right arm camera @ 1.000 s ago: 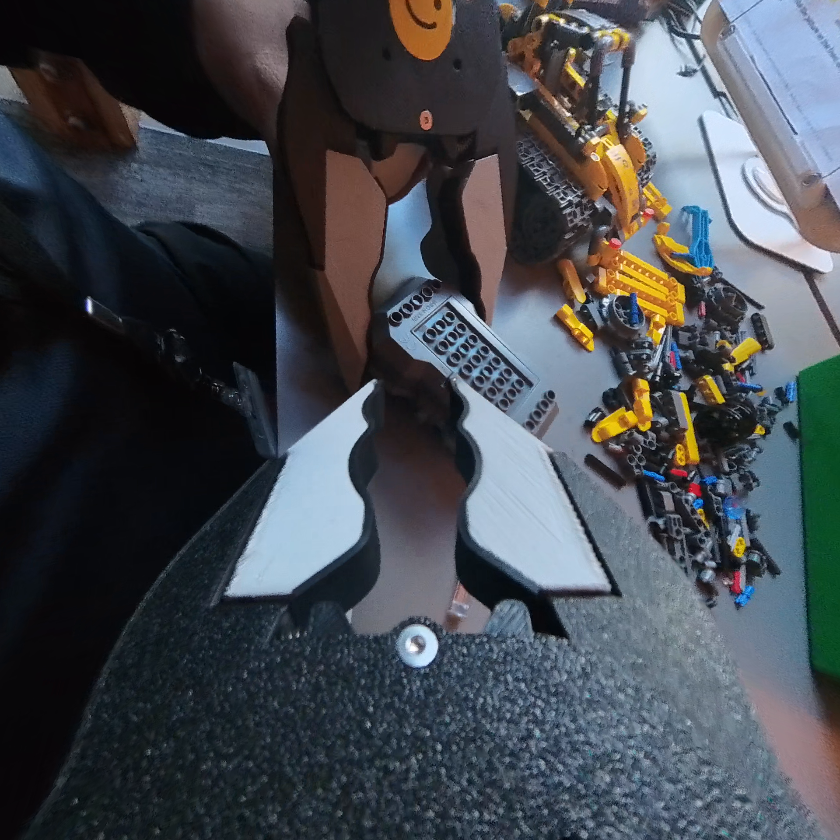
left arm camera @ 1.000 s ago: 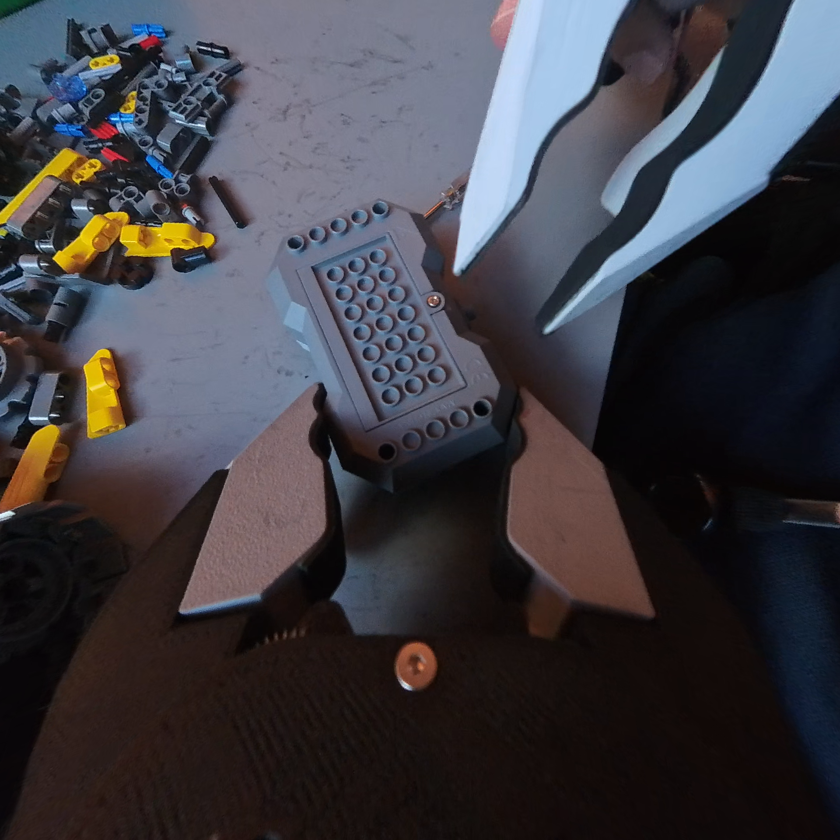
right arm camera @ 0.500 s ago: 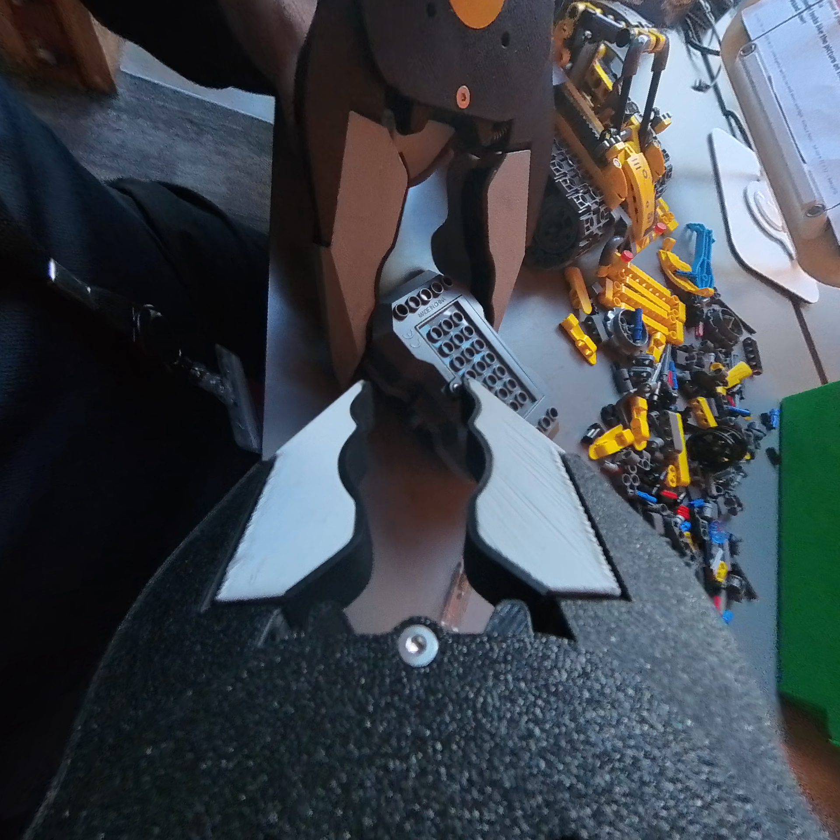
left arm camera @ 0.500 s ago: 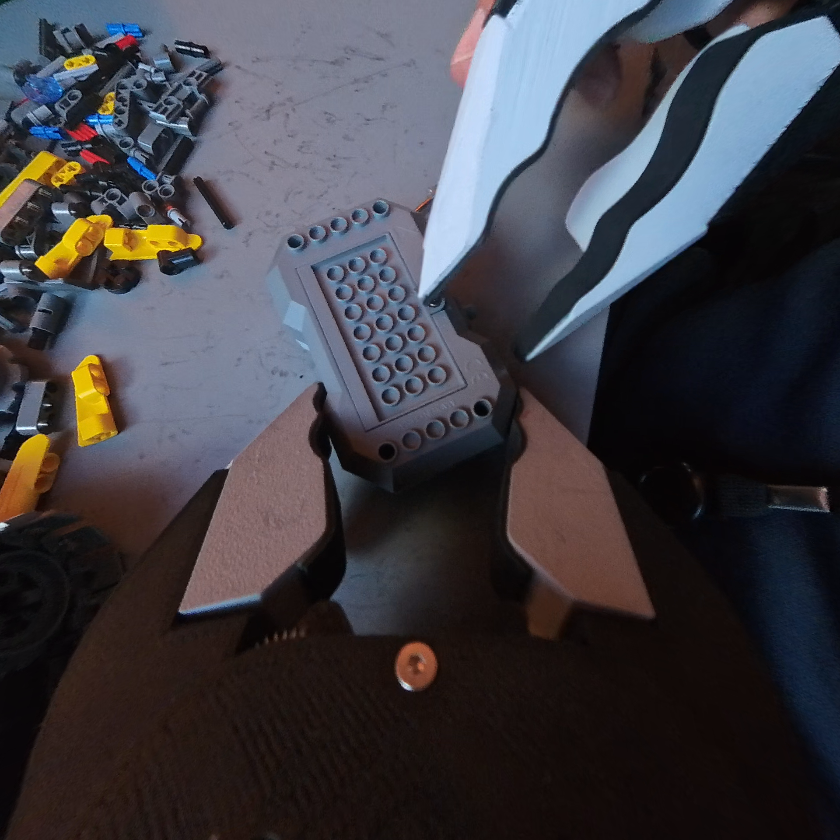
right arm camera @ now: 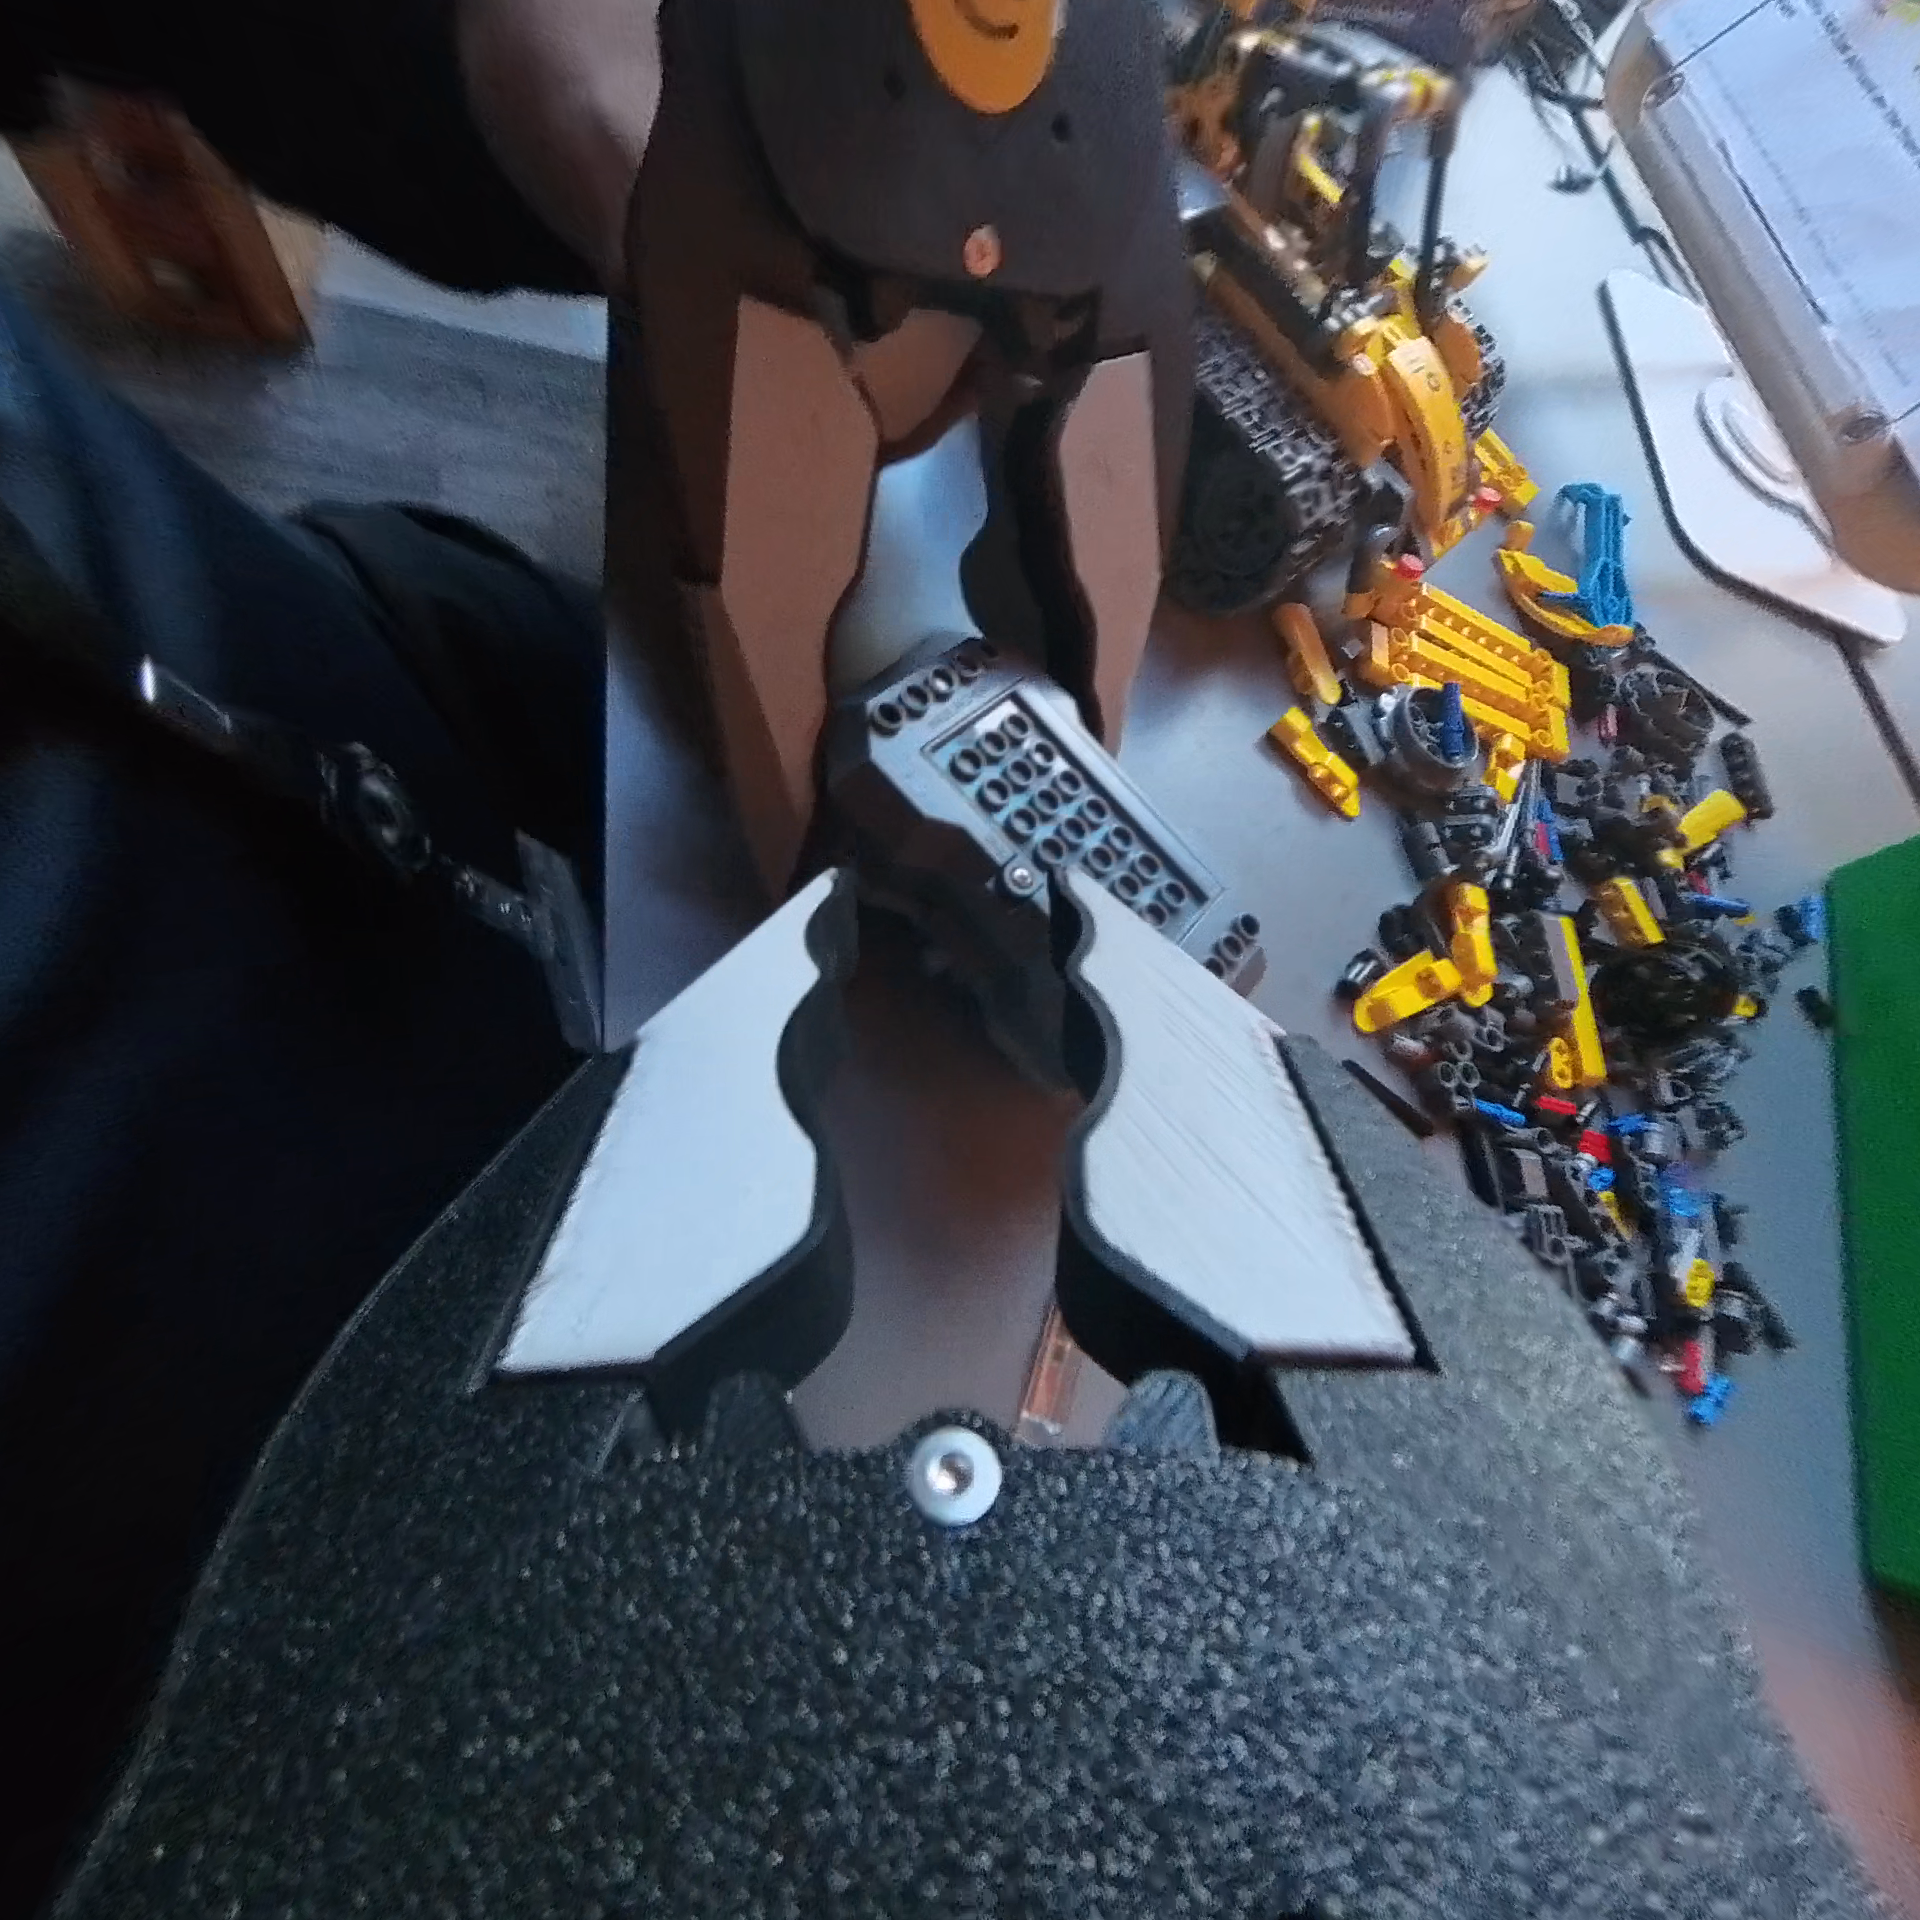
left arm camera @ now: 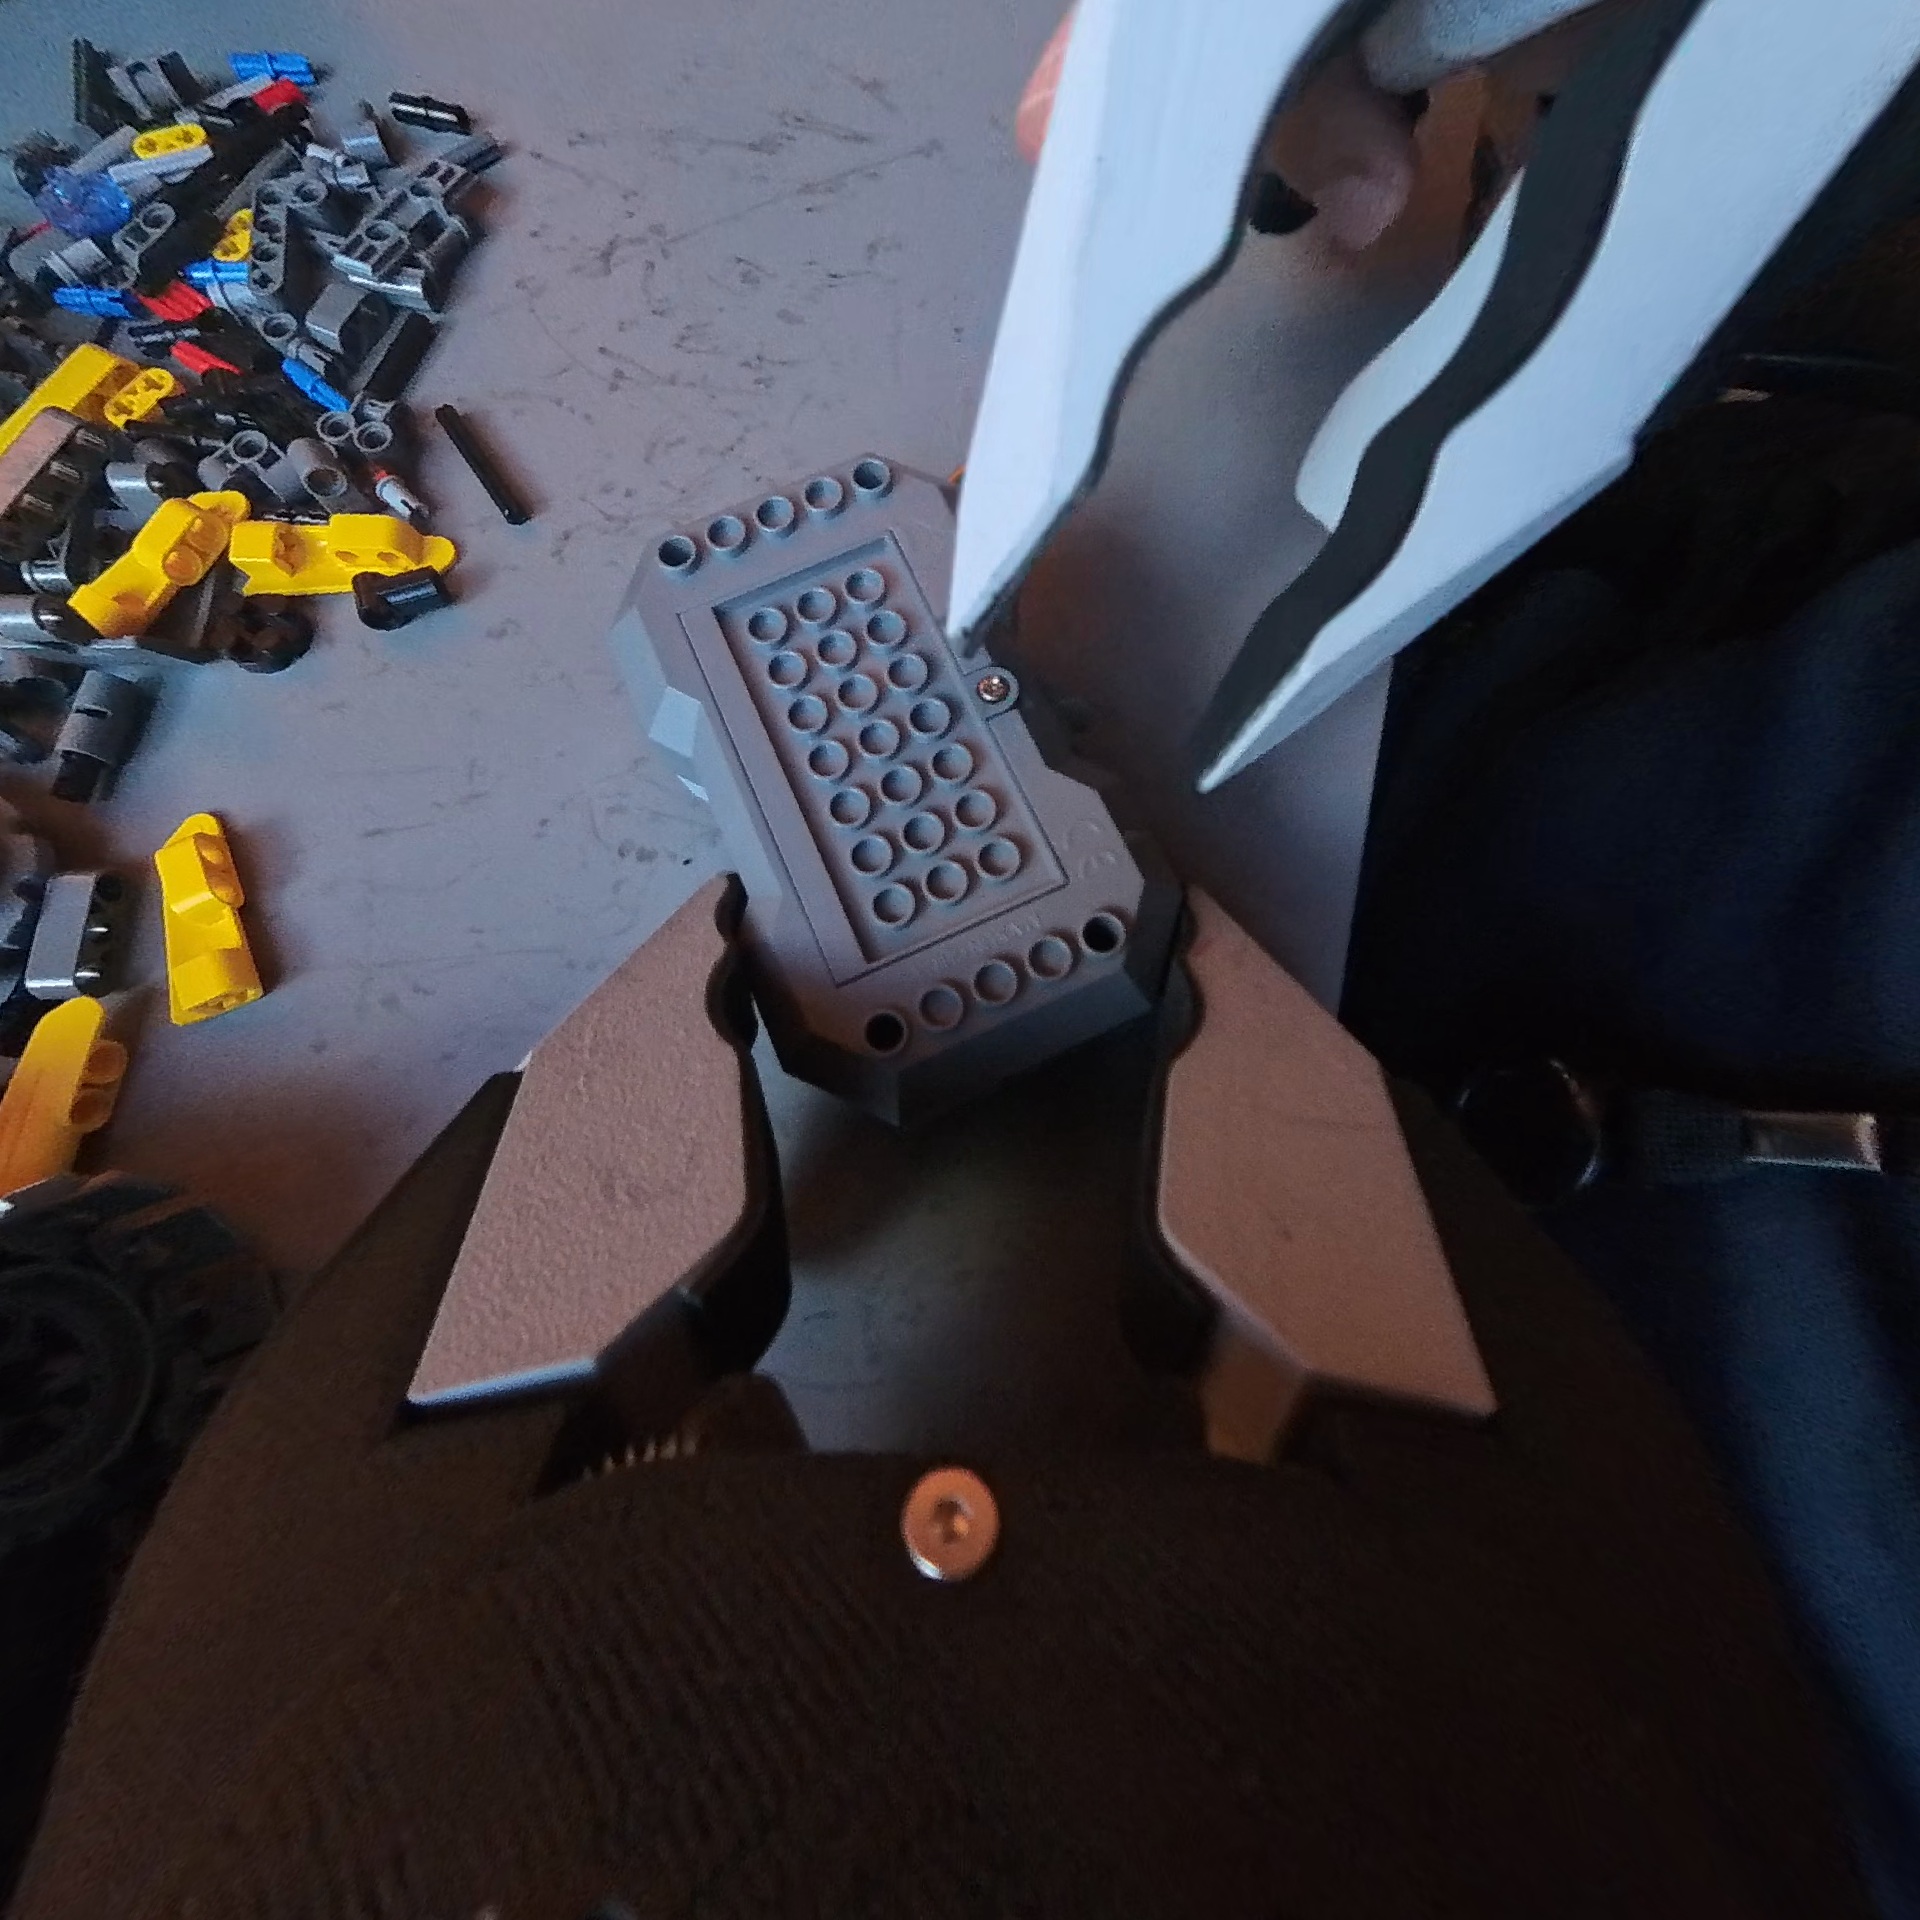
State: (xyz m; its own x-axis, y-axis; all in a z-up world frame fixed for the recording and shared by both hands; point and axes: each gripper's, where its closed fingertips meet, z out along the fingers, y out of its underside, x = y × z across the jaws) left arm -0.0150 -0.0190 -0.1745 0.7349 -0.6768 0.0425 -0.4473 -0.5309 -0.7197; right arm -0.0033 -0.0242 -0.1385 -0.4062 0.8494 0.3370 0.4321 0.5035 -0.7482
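A scuffed grey tabletop carries a heap of loose yellow, black and grey building pieces. The brown-fingered left gripper is clamped on a studded dark grey rectangular block, seemingly bracing it near the table edge, while the white-fingered right gripper, jaws apart, touches its side beside a small silver screw.

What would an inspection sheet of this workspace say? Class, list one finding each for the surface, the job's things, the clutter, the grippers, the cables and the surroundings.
Surface: grey table, scuffed.
Job's things: grey studded block, one end clamped between the fingers of the left gripper.
Clutter: loose building pieces, yellow, black, grey, blue and red, heaped on the table; a yellow tracked model beyond them.
Grippers: left shut on the block; right gripper open, one fingertip at the block's edge by a small screw.
Cables: dark cables behind the model.
Surroundings: green board; white stand; a person's dark clothing.
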